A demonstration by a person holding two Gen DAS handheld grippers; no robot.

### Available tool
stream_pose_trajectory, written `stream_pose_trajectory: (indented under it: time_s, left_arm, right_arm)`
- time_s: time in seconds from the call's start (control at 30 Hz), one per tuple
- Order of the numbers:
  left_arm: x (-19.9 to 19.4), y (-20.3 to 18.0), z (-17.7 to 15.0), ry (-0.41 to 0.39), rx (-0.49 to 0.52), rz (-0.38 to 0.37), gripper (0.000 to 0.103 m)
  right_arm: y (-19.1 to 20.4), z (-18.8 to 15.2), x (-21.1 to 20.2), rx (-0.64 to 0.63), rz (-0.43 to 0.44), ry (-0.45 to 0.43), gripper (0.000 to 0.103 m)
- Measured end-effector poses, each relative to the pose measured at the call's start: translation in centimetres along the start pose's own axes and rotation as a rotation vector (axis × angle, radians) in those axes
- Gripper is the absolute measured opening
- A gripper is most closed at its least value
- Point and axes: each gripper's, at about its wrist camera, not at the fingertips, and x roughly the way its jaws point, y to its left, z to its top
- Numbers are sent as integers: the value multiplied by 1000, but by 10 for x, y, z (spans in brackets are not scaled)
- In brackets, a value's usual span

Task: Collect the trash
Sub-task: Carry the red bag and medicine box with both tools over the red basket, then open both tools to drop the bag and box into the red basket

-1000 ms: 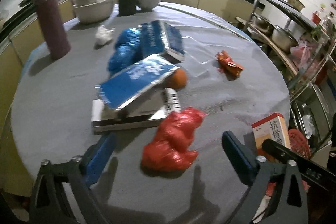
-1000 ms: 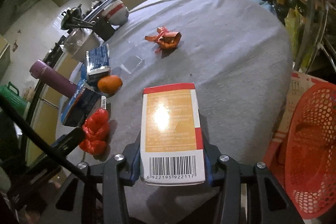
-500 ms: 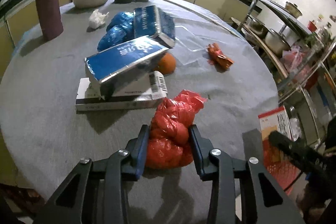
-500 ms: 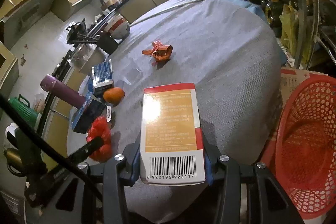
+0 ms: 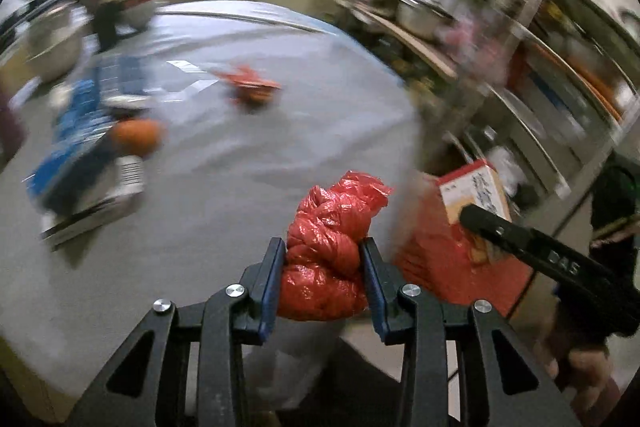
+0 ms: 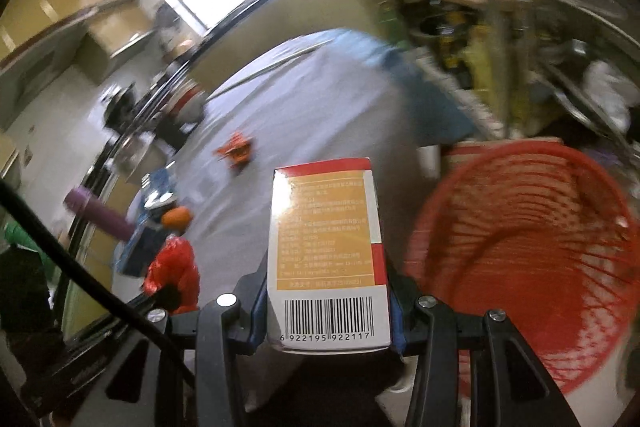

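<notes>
Blurred kitchen table, left claw gripping red bag, basket smeared

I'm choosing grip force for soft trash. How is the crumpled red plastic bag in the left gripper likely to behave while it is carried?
The red plastic bag looks crinkled and bunched between the left gripper pads, so it probably squashes rather than resists. Its loose top flares free above the pads, so it may flop or catch. It is probably light, and its glossy film could slip.

Two grippers, left and right, one red bag, one carton, one red basket, one orange, one crumpled red wrapper, one purple flask, one table.
</notes>
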Motion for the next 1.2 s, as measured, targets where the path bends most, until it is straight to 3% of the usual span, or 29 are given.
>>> stream_pose_trajectory:
  time_s: [0.3,0.5,0.6,0.63,0.73,0.83,0.97,1.2]
  left_arm:
    - [50,-101,9,107,204,-152,40]
    - [74,-136,6,173,261,-193,42]
    - [75,-139,6,185,254,-204,61]
    - [71,-136,6,176,246,-204,64]
    - [62,-127,10,156,234,-196,65]
    - [49,-116,14,131,214,-181,65]
    - [13,-90,17,44,195,-100,65]
    - [-54,-25,4,-120,154,148,69]
  right_arm:
    - [-106,-11,-41,253,-145,-45,49]
    - [-128,-8,-55,320,-166,-74,52]
    - [-132,-5,-59,346,-161,-75,65]
    - [-132,-7,-61,353,-162,-77,65]
    - [-131,-7,-65,359,-148,-89,65]
    - [-123,-4,-65,339,-150,-100,65]
    - [-102,0,-64,280,-137,-109,65]
    - [-36,8,-49,128,-107,-85,65]
